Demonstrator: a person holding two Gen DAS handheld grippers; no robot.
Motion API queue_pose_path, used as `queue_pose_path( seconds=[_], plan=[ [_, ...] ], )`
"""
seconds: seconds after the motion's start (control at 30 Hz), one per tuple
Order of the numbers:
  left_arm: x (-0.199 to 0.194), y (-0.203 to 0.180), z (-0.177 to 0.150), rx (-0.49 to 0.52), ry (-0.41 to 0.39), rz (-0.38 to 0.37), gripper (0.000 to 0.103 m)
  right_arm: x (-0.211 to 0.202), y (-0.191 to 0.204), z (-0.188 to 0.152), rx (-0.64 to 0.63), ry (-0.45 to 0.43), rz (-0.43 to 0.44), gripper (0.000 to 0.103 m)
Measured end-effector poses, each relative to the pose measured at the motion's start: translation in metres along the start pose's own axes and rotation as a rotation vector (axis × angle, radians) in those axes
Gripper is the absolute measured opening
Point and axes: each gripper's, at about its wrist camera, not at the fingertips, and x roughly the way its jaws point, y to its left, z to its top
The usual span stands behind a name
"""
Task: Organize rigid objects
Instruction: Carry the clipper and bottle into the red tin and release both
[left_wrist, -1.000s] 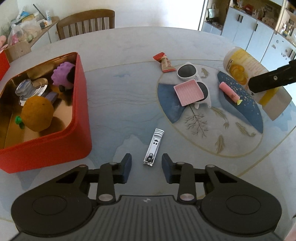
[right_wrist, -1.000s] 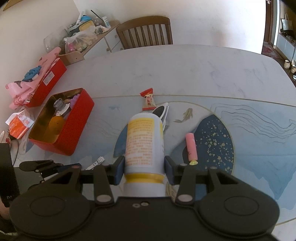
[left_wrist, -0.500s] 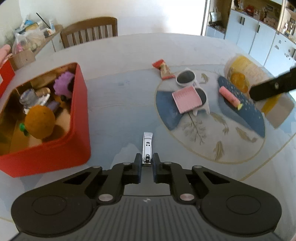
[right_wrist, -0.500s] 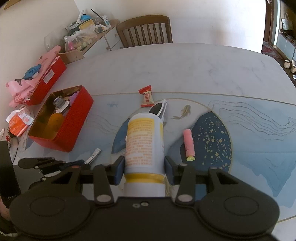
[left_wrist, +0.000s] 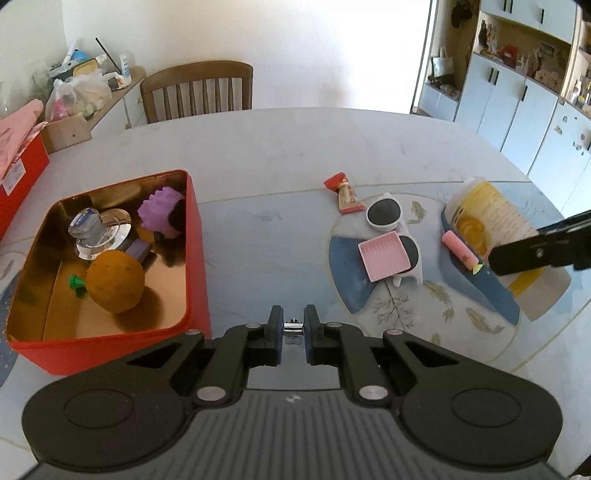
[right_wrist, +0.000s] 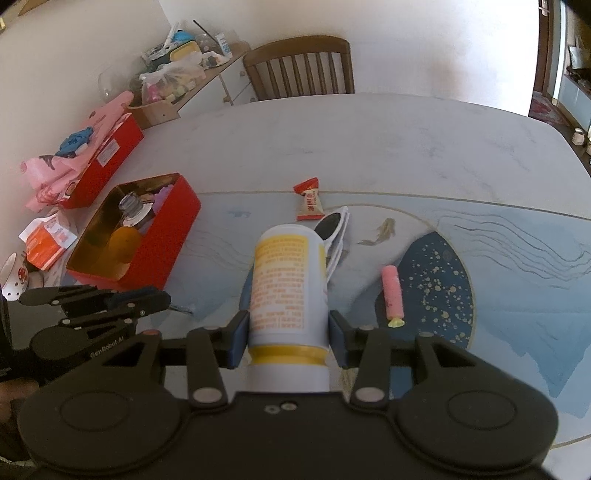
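Left gripper (left_wrist: 293, 325): jaws nearly closed, pinching the nail clipper (left_wrist: 293, 327) end-on, near the red tin (left_wrist: 199, 258) by its right wall. Right gripper (right_wrist: 287, 326): jaws part-open, clamped on the white-and-yellow bottle (right_wrist: 288, 280), which points away over the surface (right_wrist: 406, 147). Sunglasses (left_wrist: 391, 225), pink tray (left_wrist: 384, 254), pink tube (right_wrist: 392, 295) and candy (right_wrist: 309, 203) lie ahead. The surface's far half is bare.

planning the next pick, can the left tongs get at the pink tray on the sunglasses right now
Probably not yet: the left tongs are shut on the nail clipper. The pink tray lies uncovered atop the sunglasses, so the way looks free once the clipper is dropped.
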Motion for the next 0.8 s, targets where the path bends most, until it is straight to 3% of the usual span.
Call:
queue_pose_path(
  seconds=[0.37,0.8],
  plan=[
    [-0.033,0.026,0.020,-0.053,-0.071,-0.010,0.011,0.008,0.034,0.015,-0.049,0.000,0.024,0.044],
    [-0.056,0.090,0.043,-0.109,-0.156,0.042,0.011,0.042,0.115,0.042,-0.150,0.014,0.084,0.044]
  ],
)
